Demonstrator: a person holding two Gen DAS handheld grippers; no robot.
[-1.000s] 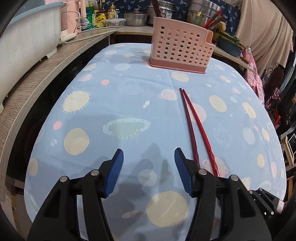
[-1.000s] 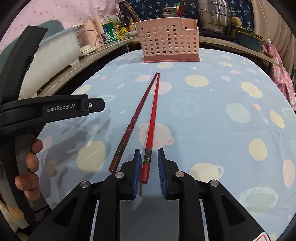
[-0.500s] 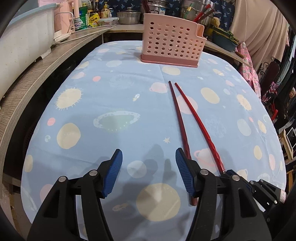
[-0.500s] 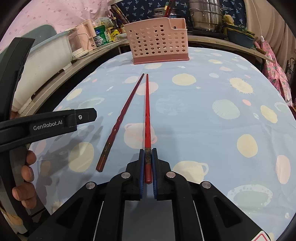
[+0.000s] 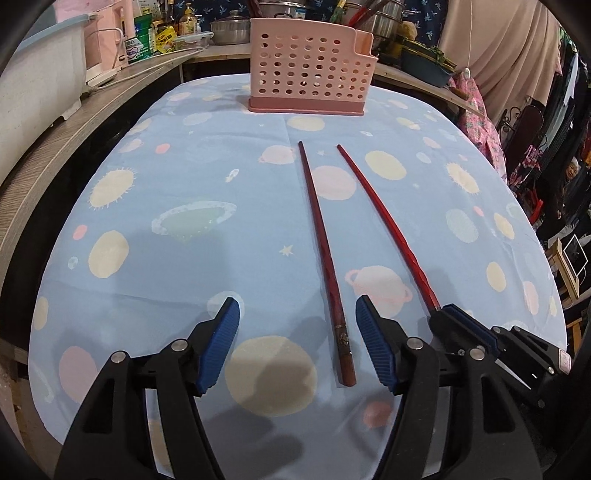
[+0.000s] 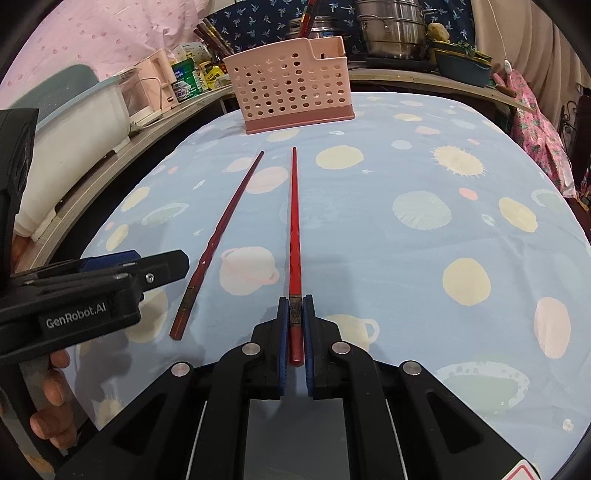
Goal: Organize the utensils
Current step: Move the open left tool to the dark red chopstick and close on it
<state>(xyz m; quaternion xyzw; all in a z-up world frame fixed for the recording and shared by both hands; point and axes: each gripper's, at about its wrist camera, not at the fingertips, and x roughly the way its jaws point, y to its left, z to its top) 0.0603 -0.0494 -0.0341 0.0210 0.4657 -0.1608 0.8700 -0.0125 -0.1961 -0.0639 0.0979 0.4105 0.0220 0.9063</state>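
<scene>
Two red chopsticks lie on the blue planet-print tablecloth (image 5: 184, 229). My right gripper (image 6: 295, 310) is shut on the thick end of the bright red chopstick (image 6: 294, 221), whose tip points toward the pink perforated utensil basket (image 6: 291, 92). In the left wrist view that chopstick (image 5: 384, 221) runs into the right gripper (image 5: 448, 312) at the lower right. The darker red chopstick (image 5: 325, 251) lies flat, its thick end between the spread fingers of my left gripper (image 5: 297, 314), whose jaws are opening and do not touch it. The dark chopstick (image 6: 218, 240) also shows beside the left gripper's fingers (image 6: 162, 264). The basket (image 5: 310, 74) stands at the table's far edge.
A wooden ledge (image 5: 55, 147) curves along the left with a white tub (image 5: 33, 85), a pink appliance and bottles. Steel pots (image 6: 391, 33) and a dish tub sit behind the basket. A hand (image 6: 51, 402) holds the left gripper's handle. Cloths hang at the right.
My right gripper closed on the bright red chopstick and swung its tip away from the other one. The left gripper shifted right, so the dark chopstick's end now lies between its wider fingers.
</scene>
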